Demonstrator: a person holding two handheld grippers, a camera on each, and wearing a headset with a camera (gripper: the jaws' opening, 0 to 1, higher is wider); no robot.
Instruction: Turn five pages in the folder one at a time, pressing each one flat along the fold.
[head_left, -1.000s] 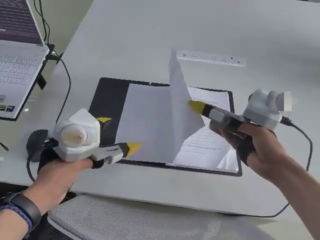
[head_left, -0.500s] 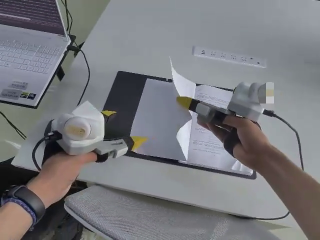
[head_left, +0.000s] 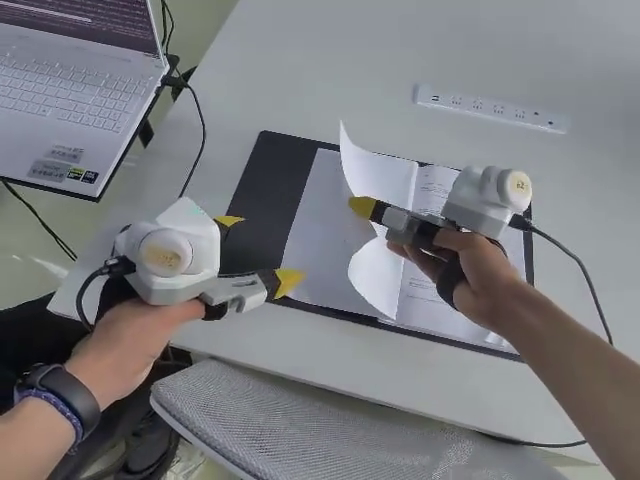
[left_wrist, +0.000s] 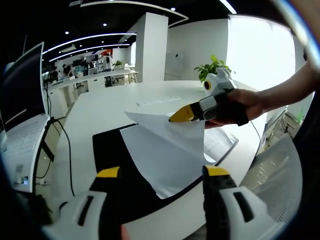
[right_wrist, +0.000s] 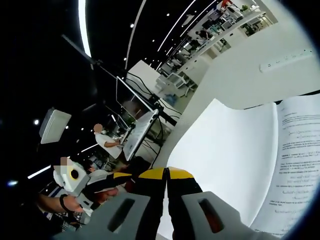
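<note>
White table (head_left: 330, 60), tabletop running on at 12 o'clock; power strip (head_left: 490, 108) at 1, laptop (head_left: 70, 95) at 10. Folder (head_left: 262, 195) open at centre. Right gripper (head_left: 360, 207) pinches the lifted, curling page (head_left: 375, 180). Left gripper (head_left: 260, 251), jaws apart, hovers at the folder's 8 o'clock edge.

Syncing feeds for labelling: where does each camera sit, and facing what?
Head view: on the headset, facing down at the folder; left gripper and right gripper show.
Left gripper view: on the left gripper, facing the lifted page past its open jaws.
Right gripper view: on the right gripper, shut jaws pinching that page.
Both gripper views share the page.
</note>
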